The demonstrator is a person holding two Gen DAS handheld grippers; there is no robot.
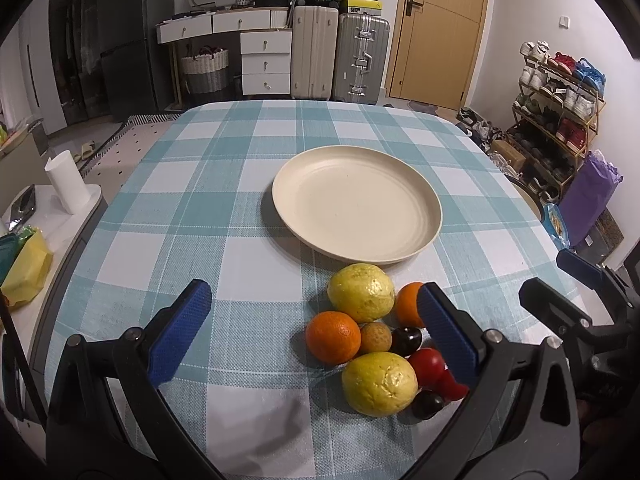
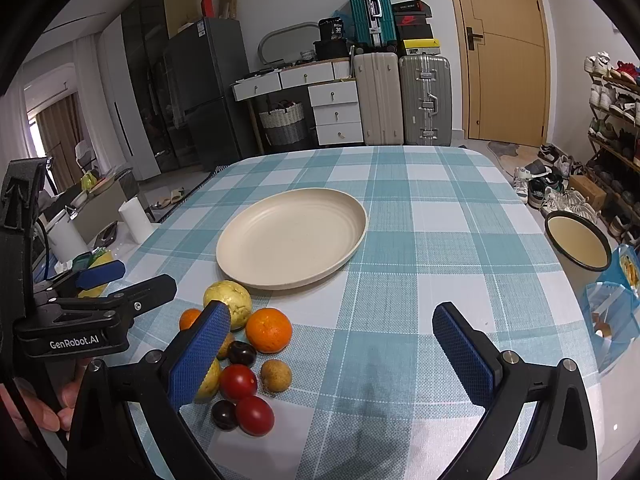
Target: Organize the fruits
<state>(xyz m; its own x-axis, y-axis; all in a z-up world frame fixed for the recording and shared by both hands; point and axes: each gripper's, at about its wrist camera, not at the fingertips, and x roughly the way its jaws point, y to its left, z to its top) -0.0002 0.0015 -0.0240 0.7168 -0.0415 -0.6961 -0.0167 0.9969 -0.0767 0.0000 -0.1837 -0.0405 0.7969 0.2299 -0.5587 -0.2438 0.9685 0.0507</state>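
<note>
- Left wrist view showed the fruit cluster (image 1: 374,338) bunched on the checked tablecloth (image 1: 192,208), just in front of the bare cream plate (image 1: 424,196): two yellow guavas, two oranges, tomatoes, dark plums and a small brown fruit, touching one another.
- The left gripper (image 1: 316,332) hung above the cloth with jaws spread wide and nothing between them; its right pad overlapped the far orange (image 1: 406,304).
- The right gripper (image 2: 338,352) stood likewise wide and unloaded, the pile off its left pad.
- No fruit appeared to have reached the plate, so sorting looked barely begun.
- A clean start would probably take an outer fruit such as the near orange (image 2: 269,330), squeezing gently across its middle so its neighbours did not roll.
- A white roll (image 2: 136,220) and a cream bowl (image 2: 578,244) flanked the table.
</note>
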